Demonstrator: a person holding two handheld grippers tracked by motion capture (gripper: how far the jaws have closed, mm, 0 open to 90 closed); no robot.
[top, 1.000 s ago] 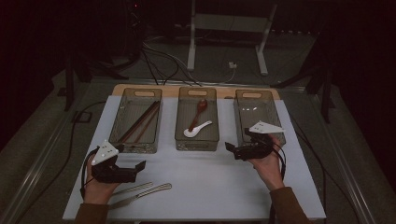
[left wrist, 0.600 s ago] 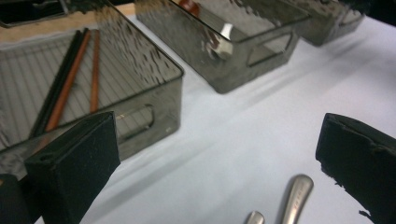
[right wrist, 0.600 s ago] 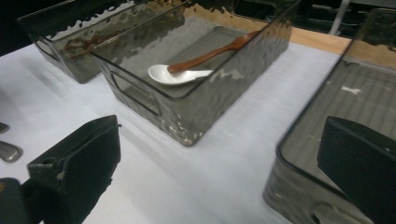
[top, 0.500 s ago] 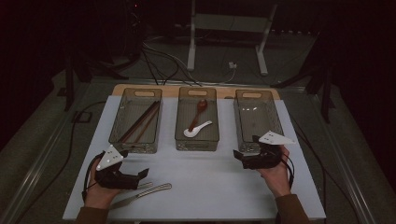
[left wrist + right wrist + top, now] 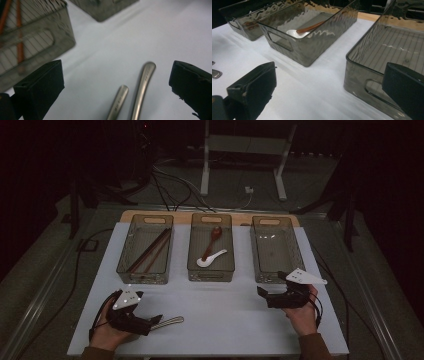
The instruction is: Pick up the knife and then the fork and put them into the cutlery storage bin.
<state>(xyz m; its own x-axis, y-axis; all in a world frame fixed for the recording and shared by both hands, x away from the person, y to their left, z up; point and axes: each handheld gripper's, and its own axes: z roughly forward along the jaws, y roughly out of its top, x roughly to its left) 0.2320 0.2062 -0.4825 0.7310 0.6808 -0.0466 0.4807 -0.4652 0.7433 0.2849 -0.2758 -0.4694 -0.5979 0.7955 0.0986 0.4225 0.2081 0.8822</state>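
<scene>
Two metal handles (image 5: pixel 136 92) lie between the wide-open jaws of our left gripper (image 5: pixel 150 324), so we centre on one, lower to the counter (image 5: pixel 225 310), and squeeze; the right gripper (image 5: pixel 267 296) gapes empty.

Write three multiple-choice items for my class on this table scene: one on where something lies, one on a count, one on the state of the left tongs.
1. Where does the white spoon lie?
A. in the left bin
B. in the middle bin
C. on the bare table

2. How many clear bins stand in a row?
A. two
B. three
C. four

3. How do the left tongs stand?
A. open, jaws either side of two metal handles
B. shut on a chopstick
C. shut on a spoon

Answers:
1 B: in the high view it rests in the middle bin beside a brown spoon.
2 B: the left bin, the middle one and the right bin make three.
3 A: the left gripper view shows wide-apart jaws with the metal handles on the table between them, untouched.
</scene>
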